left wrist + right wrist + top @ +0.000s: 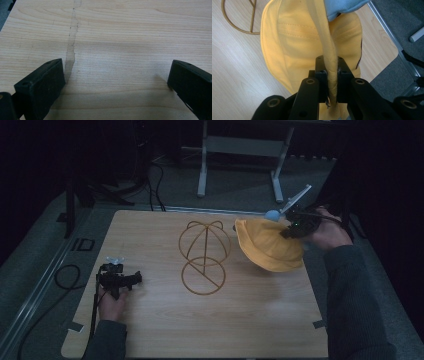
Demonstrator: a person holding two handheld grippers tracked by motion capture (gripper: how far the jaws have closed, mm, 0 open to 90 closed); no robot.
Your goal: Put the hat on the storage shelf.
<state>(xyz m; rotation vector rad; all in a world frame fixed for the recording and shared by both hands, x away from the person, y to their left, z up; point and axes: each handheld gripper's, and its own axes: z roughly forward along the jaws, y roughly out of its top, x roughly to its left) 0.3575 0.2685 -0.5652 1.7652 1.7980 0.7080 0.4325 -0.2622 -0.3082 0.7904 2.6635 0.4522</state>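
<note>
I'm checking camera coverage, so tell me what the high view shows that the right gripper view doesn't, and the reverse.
High view alone: the left gripper resting apart on the table, the person's sleeves, and the whole wire stand. Right gripper view alone: close up, the jaws pinching the hat's brim, with stitching and a blue lining visible. Both: the yellow hat, the right gripper holding it, part of the stand, and the wooden table.

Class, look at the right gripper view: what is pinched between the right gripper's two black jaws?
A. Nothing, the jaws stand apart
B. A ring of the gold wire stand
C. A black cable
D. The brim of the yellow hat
D: the right gripper is shut on the folded brim of the yellow hat, while the wire stand sits apart on the table.
</note>
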